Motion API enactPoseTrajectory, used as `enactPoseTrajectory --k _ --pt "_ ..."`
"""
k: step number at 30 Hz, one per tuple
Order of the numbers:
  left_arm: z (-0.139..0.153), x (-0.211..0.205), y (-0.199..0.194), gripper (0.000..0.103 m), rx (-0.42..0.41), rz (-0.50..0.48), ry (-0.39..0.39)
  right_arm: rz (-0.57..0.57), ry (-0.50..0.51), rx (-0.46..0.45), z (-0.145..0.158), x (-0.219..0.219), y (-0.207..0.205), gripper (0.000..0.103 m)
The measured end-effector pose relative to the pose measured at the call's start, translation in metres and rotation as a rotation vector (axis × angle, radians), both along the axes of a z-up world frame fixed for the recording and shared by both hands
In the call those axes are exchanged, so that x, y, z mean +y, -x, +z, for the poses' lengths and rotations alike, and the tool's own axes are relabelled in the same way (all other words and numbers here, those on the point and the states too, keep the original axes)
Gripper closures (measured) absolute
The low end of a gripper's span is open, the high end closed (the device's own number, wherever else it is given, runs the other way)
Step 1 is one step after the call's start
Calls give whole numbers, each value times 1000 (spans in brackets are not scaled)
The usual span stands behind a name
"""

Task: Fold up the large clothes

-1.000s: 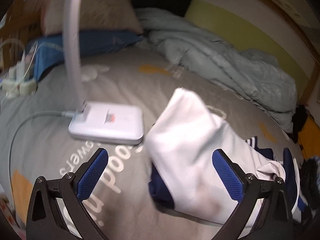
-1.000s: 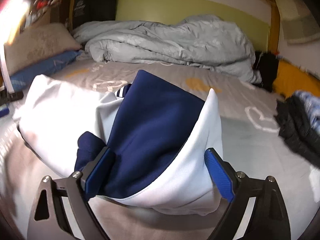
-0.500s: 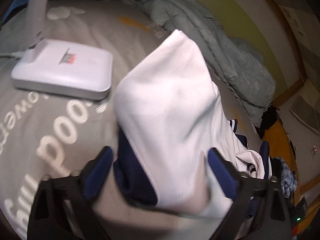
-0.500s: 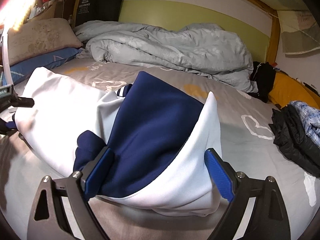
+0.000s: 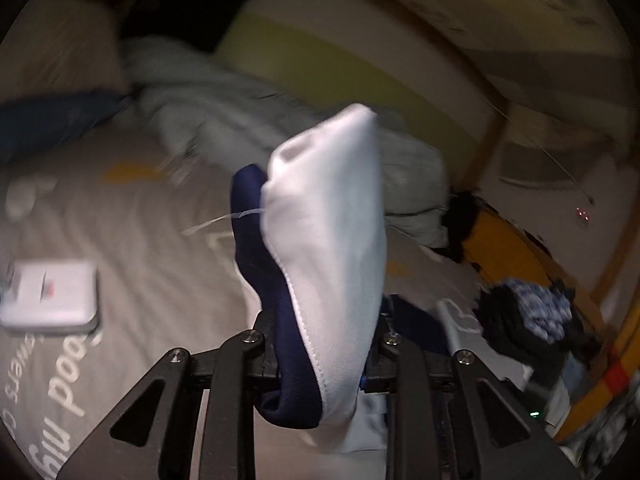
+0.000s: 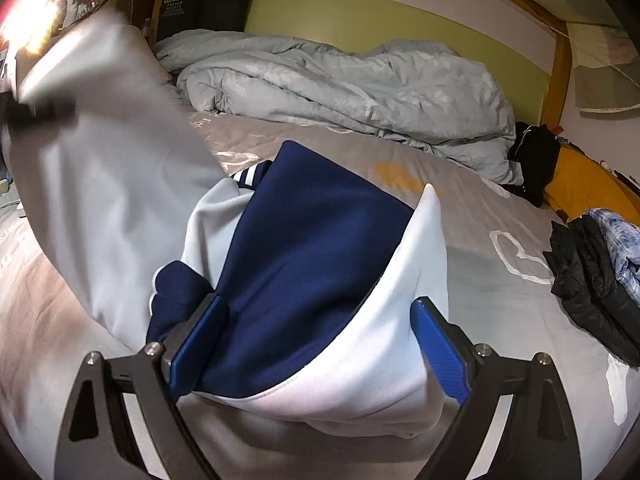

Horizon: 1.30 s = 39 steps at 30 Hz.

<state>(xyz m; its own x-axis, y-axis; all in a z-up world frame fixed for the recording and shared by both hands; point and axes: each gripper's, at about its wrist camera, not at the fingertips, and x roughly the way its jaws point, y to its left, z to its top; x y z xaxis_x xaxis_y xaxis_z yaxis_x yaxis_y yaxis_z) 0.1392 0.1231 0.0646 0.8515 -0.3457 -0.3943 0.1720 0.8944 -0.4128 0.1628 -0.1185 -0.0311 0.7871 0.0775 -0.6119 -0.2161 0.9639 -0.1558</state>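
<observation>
I was mid-fold: the left gripper (image 5: 320, 340) was closing on the white-and-navy knit jacket (image 6: 304, 264), lifted above the grey bedsheet (image 6: 480, 216). The right gripper (image 6: 316, 344) stood wide, cloth between. Next: carry the lifted edge across.

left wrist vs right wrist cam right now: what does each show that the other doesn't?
Left wrist only: the white box on the bedsheet, and the left tool, closing with a navy-and-white garment corner bunched between its fingers. Right wrist only: the right tool, open astride the garment's navy panel, and a bright lamp glare. Both: the garment, the grey duvet, the dark clothes pile.
</observation>
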Motion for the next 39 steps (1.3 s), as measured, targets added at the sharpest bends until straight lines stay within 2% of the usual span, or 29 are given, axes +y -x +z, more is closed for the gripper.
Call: enactPoseTrajectory --k 4,8,10,11,13,15,18,20,22,25,26,27,30,31,32,33,34,35,36,39 --pt "13 -53 -14 82 32 -111 58 74 -112 32 4 -16 1 9" --pt "7 -103 -17 82 46 -156 24 159 -246 92 16 -43 2 10" --pt "3 -122 -20 82 64 -169 28 166 -337 109 25 -66 5 10" --pt "1 -132 -21 82 66 -178 26 146 -390 116 31 -84 6 10" --pt "-3 -146 -20 82 70 -193 0 71 -426 91 44 -116 8 10" --pt "-8 -160 -12 82 65 -207 -48 -50 -390 32 61 -148 11 10" --pt "-22 -196 1 82 50 -244 -160 -181 -354 -52 76 -180 20 10" --pt "-32 -218 10 82 24 -245 -269 -219 -396 -67 79 -194 23 10" --pt "-43 -228 15 82 0 -225 -337 -239 -424 -76 79 -197 25 10" --pt "-50 -232 17 80 -16 -216 -338 -240 -439 -76 78 -196 25 10" --pt "-52 -233 18 77 -23 -214 -339 -224 -449 -72 78 -194 25 10" --pt "-52 -234 19 70 -29 -219 -338 -218 -457 -71 79 -194 26 10" --pt "-48 -227 22 66 -12 -227 -300 -226 -451 -83 83 -197 27 10" --pt "-42 -221 26 63 -4 -230 -265 -228 -446 -85 83 -199 27 10" --pt "-36 -214 32 50 -12 -241 -223 -231 -440 -88 83 -199 27 10" --pt "-31 -207 37 26 -26 -267 -183 -237 -434 -92 84 -200 28 10" --pt "-25 -198 45 18 -46 -304 -136 -242 -429 -95 84 -200 28 10" --pt "-19 -191 55 15 -73 -320 -106 -247 -426 -100 85 -200 28 10" --pt "-14 -185 63 15 -97 -309 -108 -247 -425 -103 85 -199 29 10" --pt "-5 -169 77 16 -117 -204 -172 -246 -425 -110 86 -196 29 10"
